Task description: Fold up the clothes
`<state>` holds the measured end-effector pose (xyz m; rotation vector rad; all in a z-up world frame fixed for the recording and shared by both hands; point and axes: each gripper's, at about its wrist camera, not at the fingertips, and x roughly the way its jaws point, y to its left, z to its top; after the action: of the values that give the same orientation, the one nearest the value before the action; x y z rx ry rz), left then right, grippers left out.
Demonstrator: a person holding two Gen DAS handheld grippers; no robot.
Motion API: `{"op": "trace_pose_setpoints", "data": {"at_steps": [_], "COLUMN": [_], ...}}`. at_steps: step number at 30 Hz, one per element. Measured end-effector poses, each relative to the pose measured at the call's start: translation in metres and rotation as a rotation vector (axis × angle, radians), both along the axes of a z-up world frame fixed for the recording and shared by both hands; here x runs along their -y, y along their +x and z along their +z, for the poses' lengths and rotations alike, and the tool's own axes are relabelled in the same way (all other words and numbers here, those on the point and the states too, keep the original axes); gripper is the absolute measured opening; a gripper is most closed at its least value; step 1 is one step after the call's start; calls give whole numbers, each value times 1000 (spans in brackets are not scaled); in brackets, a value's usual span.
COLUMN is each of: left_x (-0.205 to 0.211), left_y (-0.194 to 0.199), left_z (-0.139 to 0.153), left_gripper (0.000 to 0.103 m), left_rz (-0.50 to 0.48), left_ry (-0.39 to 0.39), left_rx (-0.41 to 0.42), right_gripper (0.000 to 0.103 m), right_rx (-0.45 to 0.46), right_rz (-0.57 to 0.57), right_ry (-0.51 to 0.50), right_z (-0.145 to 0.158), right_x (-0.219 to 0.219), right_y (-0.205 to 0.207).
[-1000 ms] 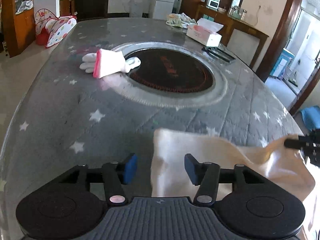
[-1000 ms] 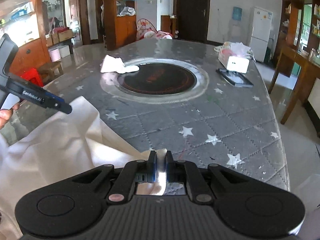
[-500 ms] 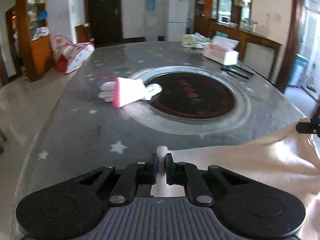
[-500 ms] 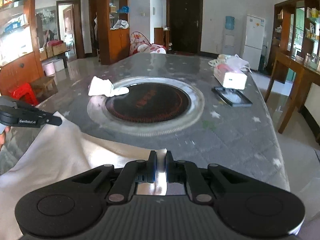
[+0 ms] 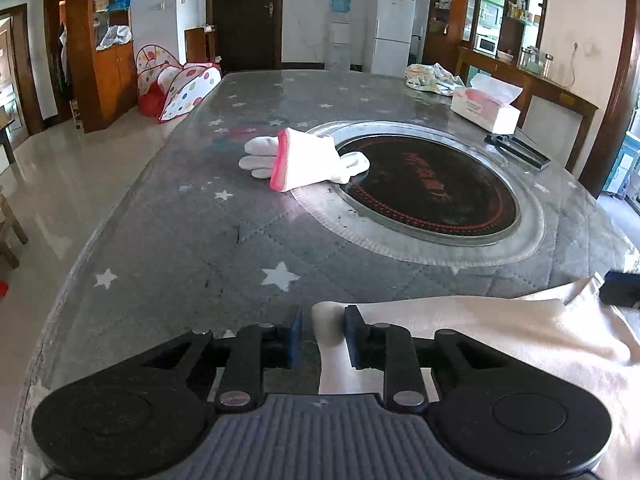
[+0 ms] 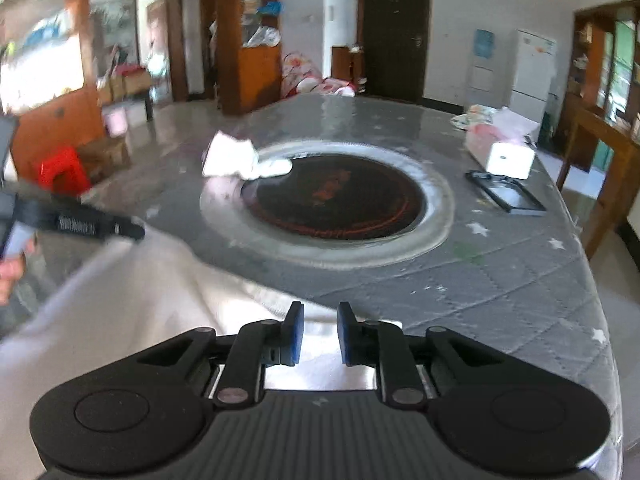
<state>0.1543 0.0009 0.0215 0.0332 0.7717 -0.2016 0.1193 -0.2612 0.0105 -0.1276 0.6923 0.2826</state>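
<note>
Cream cloth (image 5: pixel 500 332) is spread on the near surface (image 5: pixel 200 240). Left gripper (image 5: pixel 320 334) and right gripper (image 6: pixel 318 334) are being opened, cloth between unclamped fingers. Tissues are held in a box (image 5: pixel 484 106).

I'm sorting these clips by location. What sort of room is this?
Most likely the dining area of a home. A large table with a round cooktop set into its middle fills the view, a white fridge and a water dispenser stand by the far wall, and wooden cabinets line the sides.
</note>
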Motion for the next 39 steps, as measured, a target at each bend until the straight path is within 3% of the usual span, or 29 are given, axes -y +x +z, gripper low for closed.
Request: {"op": "trace_pose_setpoints", "data": {"at_steps": [6,8,11,19,25,28,33,39], "left_x": [-1,-1,0,-2,-3,-4,-6,-5], "left_y": [-1,-1,-2,0,0,1,0,-21], "left_z": [-1,-2,-2,-3,-4,-4,-1,14], "left_gripper": [31,31,31,31,39,45,49,51], "left_rz": [-5,-8,-14,-7,0,8,13,-19], "left_ry": [3,3,11,-1,9,17,25,24], "left_rx": [7,10,18,16,18,17,9,42], "right_gripper": [18,15,1,0,5,6,6,24], "right_rx": [-36,-31,-10,32,29,-24,-35,-14], "right_rz": [-21,-21,-33,-149,-105,-57,-98,-14], "right_ry": [-24,-20,-31,-68,-8,4,-10,-37], "right_z": [-15,-16,-16,-10,-3,-8,-8,16], "right_x": [1,1,4,24,25,21,28,22], "right_y": [13,12,13,17,9,11,12,-27]}}
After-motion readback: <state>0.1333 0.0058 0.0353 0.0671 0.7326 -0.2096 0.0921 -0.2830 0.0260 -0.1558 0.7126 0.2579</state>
